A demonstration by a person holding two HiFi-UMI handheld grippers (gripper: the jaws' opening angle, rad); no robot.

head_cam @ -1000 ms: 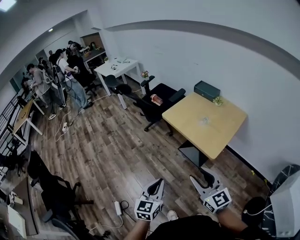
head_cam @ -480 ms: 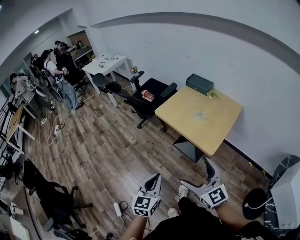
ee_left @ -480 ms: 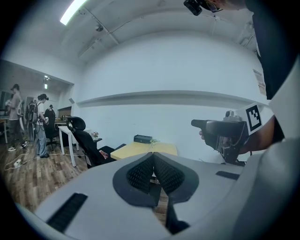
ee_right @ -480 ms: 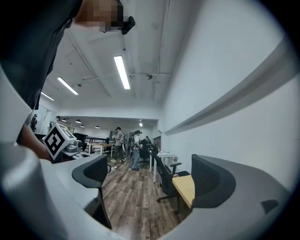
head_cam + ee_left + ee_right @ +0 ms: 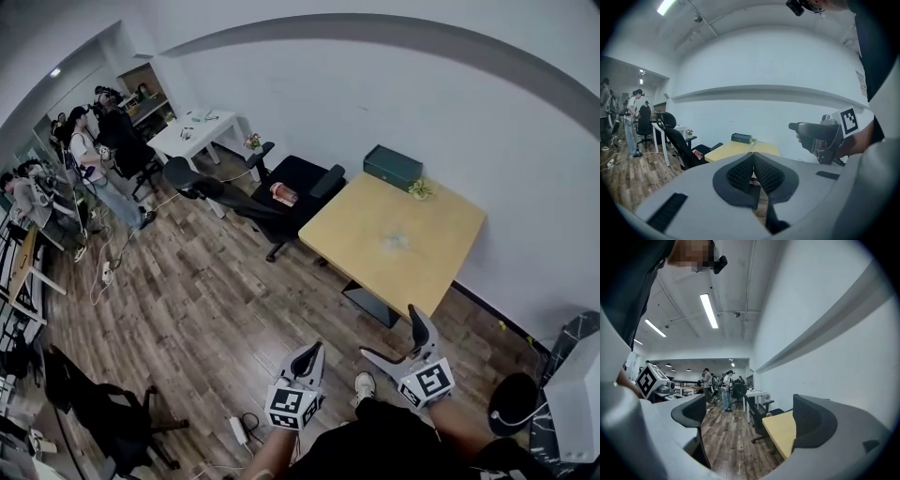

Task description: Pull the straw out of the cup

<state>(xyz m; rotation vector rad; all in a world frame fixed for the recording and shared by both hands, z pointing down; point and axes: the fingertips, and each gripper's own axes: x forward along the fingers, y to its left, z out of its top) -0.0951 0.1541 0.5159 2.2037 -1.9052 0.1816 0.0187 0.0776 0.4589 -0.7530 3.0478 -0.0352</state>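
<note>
The person has stepped closer to the square light-wood table (image 5: 441,267), where the small clear cup (image 5: 398,241) sits well out of reach, its straw too small to make out, and with the right gripper (image 5: 389,333) spreading its empty jaws and the left gripper (image 5: 312,352) clenched on nothing, I judge the pull not yet begun

1. Cool, even indoor light fills the room; ceiling strip lights (image 5: 708,310) glare white in the right gripper view.
2. The worktop (image 5: 403,246) throws a soft shadow onto the wood floor (image 5: 206,309).
3. Fisheye distortion bows the white wall (image 5: 375,94) into arcs, and the corners fall to black.
4. The left tool (image 5: 753,154), close to its lens, looks slightly soft.
</note>
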